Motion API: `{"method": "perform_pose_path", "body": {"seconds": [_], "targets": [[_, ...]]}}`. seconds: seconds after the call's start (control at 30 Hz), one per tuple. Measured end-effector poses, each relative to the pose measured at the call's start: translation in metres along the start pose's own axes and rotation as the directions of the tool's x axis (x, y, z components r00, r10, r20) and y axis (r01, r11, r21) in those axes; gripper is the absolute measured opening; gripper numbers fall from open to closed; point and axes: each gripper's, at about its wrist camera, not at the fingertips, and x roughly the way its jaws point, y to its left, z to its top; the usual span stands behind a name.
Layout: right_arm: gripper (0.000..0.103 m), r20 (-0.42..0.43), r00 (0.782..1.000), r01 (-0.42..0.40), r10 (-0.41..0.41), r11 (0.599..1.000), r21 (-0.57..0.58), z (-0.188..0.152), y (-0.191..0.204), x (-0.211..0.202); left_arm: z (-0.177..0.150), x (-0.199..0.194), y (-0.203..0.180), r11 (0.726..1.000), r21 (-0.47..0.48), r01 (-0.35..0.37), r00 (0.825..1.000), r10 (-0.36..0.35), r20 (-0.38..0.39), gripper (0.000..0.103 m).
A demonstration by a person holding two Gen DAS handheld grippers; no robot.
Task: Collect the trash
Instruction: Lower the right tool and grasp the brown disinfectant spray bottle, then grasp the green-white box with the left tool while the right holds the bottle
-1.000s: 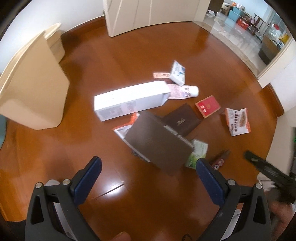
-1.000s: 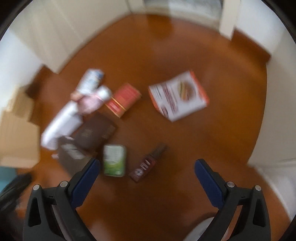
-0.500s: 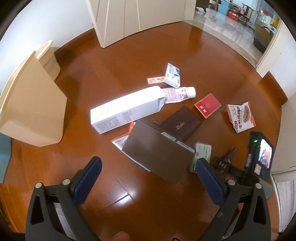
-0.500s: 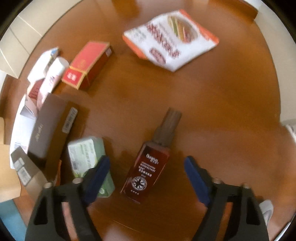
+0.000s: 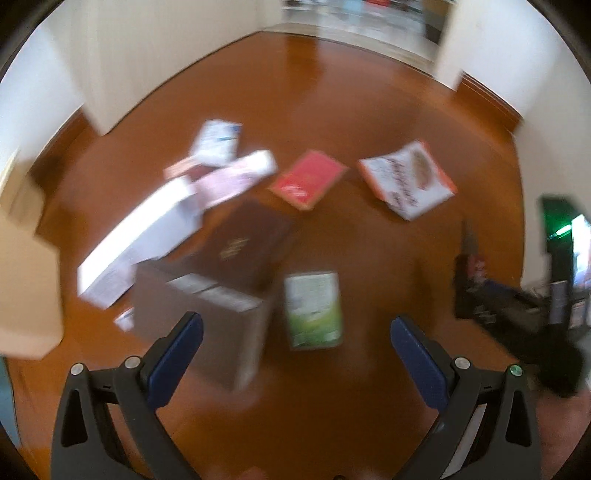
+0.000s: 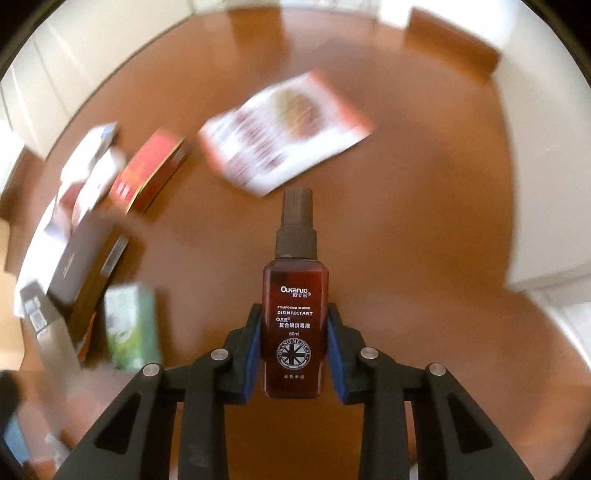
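Note:
My right gripper (image 6: pixel 294 350) is shut on a small brown disinfectant spray bottle (image 6: pixel 295 295) and holds it above the wooden floor; it also shows at the right of the left wrist view (image 5: pixel 471 258). My left gripper (image 5: pixel 295 347) is open and empty above a green packet (image 5: pixel 314 310). Trash lies scattered on the floor: a long white carton (image 5: pixel 140 240), dark brown boxes (image 5: pixel 243 243), a red box (image 5: pixel 308 179), a snack bag (image 5: pixel 406 181) and a pink-labelled bottle (image 5: pixel 236 177).
A beige bin (image 5: pixel 26 280) stands at the left edge. White walls and a doorway (image 5: pixel 362 14) ring the floor. The right hand-held gripper body (image 5: pixel 535 314) fills the right side of the left wrist view.
My right gripper has closed on the spray bottle and lifted it off the floor. My left gripper has swung right and moved closer to the green packet.

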Motion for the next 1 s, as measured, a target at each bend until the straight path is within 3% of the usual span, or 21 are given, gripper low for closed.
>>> {"method": "perform_pose_path", "body": {"seconds": [0.1,0.2,0.5,0.7,0.8,0.93,1.0], "targets": [[0.032,0.053,0.998,0.029,-0.03,1.0,0.01,0.006,-0.032,-0.018,0.003,0.026,-0.03,0.998,0.052,0.036,0.999,-0.035,-0.018,0.103],[0.032,0.059,0.998,0.026,-0.028,0.999,0.041,0.0,-0.049,-0.025,0.004,0.054,-0.032,0.998,0.027,0.048,0.997,-0.046,-0.066,0.103],[0.033,0.062,0.998,-0.005,0.003,0.999,0.034,-0.008,-0.033,-0.023,0.005,0.096,0.004,0.999,-0.045,-0.008,0.991,0.002,-0.136,0.103],[0.033,0.086,0.996,-0.005,0.002,1.0,0.025,-0.006,-0.031,-0.031,0.003,0.111,0.002,0.999,-0.03,-0.035,0.984,0.029,-0.174,0.101],[0.033,0.089,0.996,-0.003,0.001,1.0,0.027,-0.006,-0.031,-0.032,-0.004,0.118,0.001,0.998,-0.025,-0.057,0.978,0.051,-0.203,0.087],[0.033,0.088,0.996,-0.002,0.0,1.0,0.026,-0.006,-0.03,-0.033,-0.008,0.111,0.003,0.998,-0.06,0.006,0.986,-0.016,-0.165,0.055],[0.033,0.091,0.996,-0.001,-0.002,1.0,0.025,-0.006,-0.03,-0.033,-0.006,0.112,-0.002,0.999,-0.038,0.025,0.984,-0.031,-0.174,0.053]]}}
